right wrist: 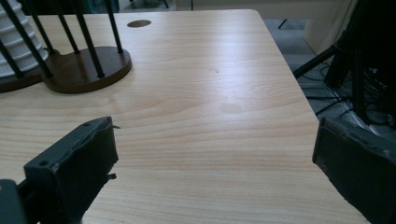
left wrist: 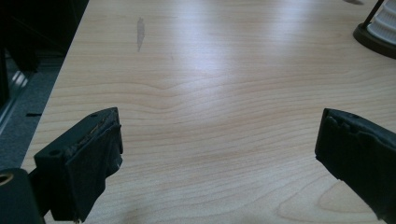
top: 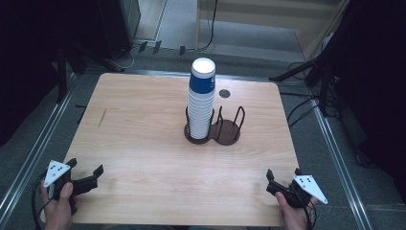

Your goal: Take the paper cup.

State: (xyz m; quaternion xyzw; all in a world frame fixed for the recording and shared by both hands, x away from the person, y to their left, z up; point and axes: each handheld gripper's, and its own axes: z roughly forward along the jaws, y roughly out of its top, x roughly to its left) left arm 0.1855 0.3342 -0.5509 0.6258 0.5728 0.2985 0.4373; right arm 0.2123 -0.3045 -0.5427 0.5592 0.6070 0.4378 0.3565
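A tall stack of paper cups (top: 201, 100), white with a blue band on the top one, stands in the left ring of a dark two-place cup holder (top: 229, 135) at the table's middle. The holder's right place holds nothing. The stack's ribbed rims (right wrist: 18, 49) and the holder's base (right wrist: 88, 70) appear at the upper left of the right gripper view. My left gripper (top: 85, 168) rests open at the near left corner, nothing between its jaws (left wrist: 219, 144). My right gripper (top: 283, 175) sits open at the near right corner, also empty (right wrist: 215, 154).
The wooden table (top: 143, 124) has a dark round hole (top: 224, 93) behind the holder and a faint scratch (top: 101, 118) at its left. Black stands and cables (top: 311, 72) crowd the floor at the right. A metal rail (top: 28, 158) runs along the left.
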